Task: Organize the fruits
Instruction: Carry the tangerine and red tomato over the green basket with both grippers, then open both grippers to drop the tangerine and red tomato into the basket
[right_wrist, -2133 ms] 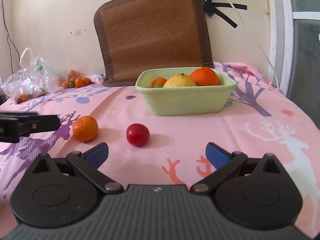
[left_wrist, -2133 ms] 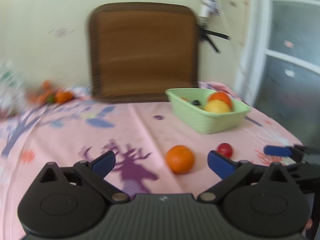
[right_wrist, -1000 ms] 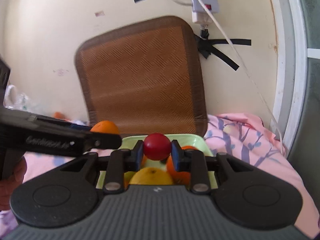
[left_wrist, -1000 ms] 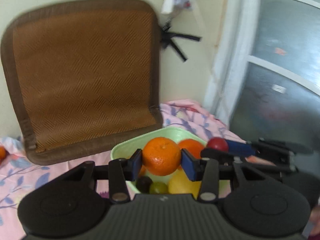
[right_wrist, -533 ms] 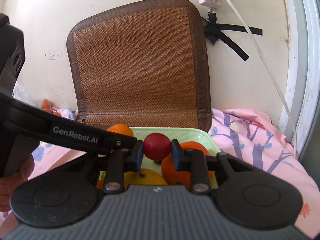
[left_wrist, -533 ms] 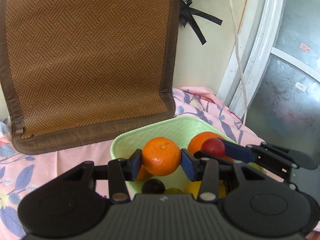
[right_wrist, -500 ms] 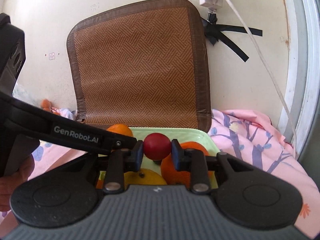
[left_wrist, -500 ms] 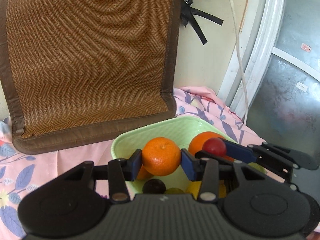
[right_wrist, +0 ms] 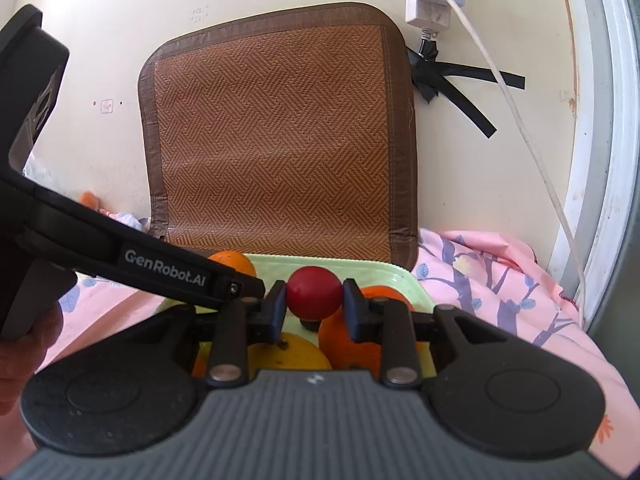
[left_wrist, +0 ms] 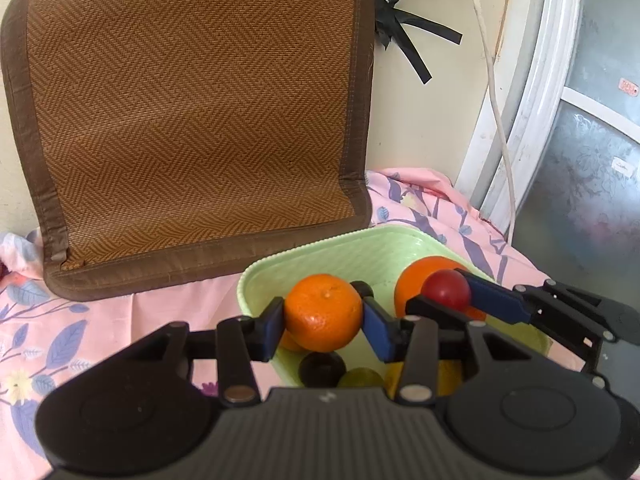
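so the left gripper [left_wrist: 323, 326] is clamping a mandarin orange [left_wrist: 322, 312] dead centre between its blue pads, and it's hanging over the near-left part of the light green basket [left_wrist: 360, 246]. from the left wrist view the right gripper [left_wrist: 448, 300] is poking in from 3 o'clock, squeezing a small red fruit [left_wrist: 446, 289] (cherry tomato maybe, can't tell for sure) right in front of a big orange [left_wrist: 424, 280] sitting in the basket.

in the right wrist view the right gripper [right_wrist: 314, 309] is pinching that red fruit [right_wrist: 314, 291] tight between its fingers, hovering over the basket [right_wrist: 408, 280]. the mandarin orange [right_wrist: 232, 265] is peeking out at about 10 o'clock from it, mostly hidden behind the left gripper's black arm. under the red fruit there's a yellow citrus [right_wrist: 288, 354] at 7 o'clock and a big orange [right_wrist: 352, 340] at 5 o'clock, both lying in the basket.

down under the mandarin in the left view a dark round fruit [left_wrist: 322, 368] and a green one [left_wrist: 360, 378] are sitting at 6 o'clock. the basket is resting on a pink tablecloth [left_wrist: 120, 320], with a brown woven mat [left_wrist: 192, 112] leaning on the wall behind it.
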A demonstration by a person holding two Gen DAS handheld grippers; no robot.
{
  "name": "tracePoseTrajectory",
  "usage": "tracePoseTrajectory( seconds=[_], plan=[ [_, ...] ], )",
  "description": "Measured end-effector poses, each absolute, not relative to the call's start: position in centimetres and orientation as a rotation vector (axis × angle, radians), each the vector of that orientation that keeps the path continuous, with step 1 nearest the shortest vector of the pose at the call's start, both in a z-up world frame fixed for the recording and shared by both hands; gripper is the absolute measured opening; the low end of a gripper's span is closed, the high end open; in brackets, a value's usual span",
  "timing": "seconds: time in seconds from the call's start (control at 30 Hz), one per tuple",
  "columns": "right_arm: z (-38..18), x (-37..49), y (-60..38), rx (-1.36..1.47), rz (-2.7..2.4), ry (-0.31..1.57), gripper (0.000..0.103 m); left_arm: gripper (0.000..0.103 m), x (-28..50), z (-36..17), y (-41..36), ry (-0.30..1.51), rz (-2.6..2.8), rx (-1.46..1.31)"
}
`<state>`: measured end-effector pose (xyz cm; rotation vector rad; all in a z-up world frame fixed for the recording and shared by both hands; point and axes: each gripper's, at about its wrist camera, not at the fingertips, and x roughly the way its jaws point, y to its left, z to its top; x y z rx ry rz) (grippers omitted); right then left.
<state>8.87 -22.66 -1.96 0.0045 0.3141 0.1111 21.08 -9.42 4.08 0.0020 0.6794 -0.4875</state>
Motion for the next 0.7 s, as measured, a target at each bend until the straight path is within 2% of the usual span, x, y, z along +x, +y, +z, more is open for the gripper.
tracePoseTrajectory(
  seconds=[0.3, 0.37, 0.43, 0.53, 0.7],
  plan=[
    [-2.0, 8.9, -22.7, 0.006, 0.112, 0.307, 0.033, 0.043, 21.0, 4.2, -9.4, 0.678, -0.473, -0.004],
    [-1.9, 8.8, -22.7, 0.004, 0.108, 0.299, 0.035, 0.048, 20.9, 4.3, -9.3, 0.667, -0.465, -0.006],
    [-1.8, 8.5, -22.8, 0.0, 0.084, 0.275, 0.045, 0.053, 20.7, 4.6, -9.2, 0.655, -0.456, -0.013],
    [-1.6, 8.3, -23.5, 0.043, 0.086, 0.261, 0.047, 0.061, 20.6, 5.0, -9.0, 0.65, -0.442, -0.024],
    [-1.7, 8.0, -23.5, 0.04, 0.089, 0.254, 0.048, 0.062, 20.0, 5.2, -9.0, 0.652, -0.423, -0.01]
  ],
)
